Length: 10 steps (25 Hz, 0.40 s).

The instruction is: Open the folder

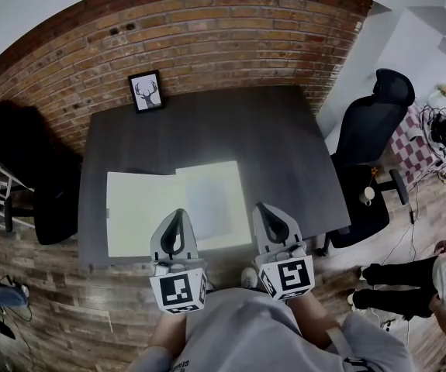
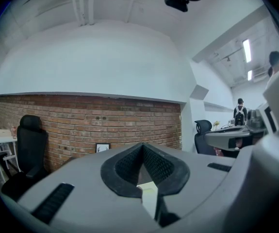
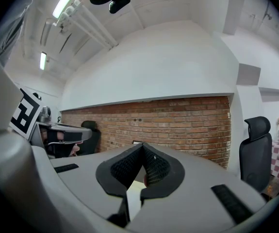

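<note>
Folder [image 1: 153, 200] is lying flat on the dark table [image 1: 207, 130], close to the near edge. It is showing two pale leaves side by side, a yellowish one on the left and a whiter one on the right. Judgement: it is already lying open, or nearly so, with both leaves spread flat.

Left gripper [image 1: 178, 212] is hanging over the folder's near edge, about where the two leaves meet. In its own view the left gripper [image 2: 143, 146] is keeping its jaws pressed together with nothing between the pads. Right gripper [image 1: 260, 206] is sitting just beside the folder's near right corner. The right gripper [image 3: 142, 146] is likewise showing its tips closed on nothing. Both are pointing level, away from the person and across the folder. Whether either one is touching the paper cannot be told. Judgement: they are being held back, shut and empty, because no leaf is needing a pinch right now.

Beyond the folder, a small framed deer picture [image 1: 146, 91] is standing at the table's far edge, well apart from the folder, against the brick wall [image 1: 207, 37]. To the folder's right, off the table, a black office chair [image 1: 374, 130] is standing. To the folder's left another dark chair [image 1: 21, 153] is standing by the wall. The floor [image 1: 44, 285] is wood planking, and a person's legs [image 1: 397, 285] are showing far right of the folder.
</note>
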Available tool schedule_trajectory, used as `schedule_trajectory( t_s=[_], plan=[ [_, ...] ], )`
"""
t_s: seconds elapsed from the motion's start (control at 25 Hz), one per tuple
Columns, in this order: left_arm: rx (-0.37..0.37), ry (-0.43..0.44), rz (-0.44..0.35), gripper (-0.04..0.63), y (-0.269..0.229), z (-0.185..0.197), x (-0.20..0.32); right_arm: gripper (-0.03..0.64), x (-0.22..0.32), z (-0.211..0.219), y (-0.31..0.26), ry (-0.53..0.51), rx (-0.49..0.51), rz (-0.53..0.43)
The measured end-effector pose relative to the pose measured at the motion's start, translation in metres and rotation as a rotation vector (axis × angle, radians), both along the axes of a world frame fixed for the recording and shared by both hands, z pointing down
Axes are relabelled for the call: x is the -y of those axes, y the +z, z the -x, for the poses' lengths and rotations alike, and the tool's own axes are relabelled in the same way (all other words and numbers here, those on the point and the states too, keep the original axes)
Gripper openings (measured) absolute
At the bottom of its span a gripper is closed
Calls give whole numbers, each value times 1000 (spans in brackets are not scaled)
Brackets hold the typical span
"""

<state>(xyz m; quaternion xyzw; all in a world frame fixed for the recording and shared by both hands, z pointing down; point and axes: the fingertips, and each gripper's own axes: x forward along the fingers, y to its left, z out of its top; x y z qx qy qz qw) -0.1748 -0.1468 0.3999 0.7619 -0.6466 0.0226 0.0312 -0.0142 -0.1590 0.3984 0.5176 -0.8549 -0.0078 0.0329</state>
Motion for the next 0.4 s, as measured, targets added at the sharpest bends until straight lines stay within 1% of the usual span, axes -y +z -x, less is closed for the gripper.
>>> schedule_trajectory(
  t_s=[0.4],
  plan=[
    [-5,-8,3,2,2,-2,-3,-2,-1,-4,3,-2,-6,-1]
  ],
)
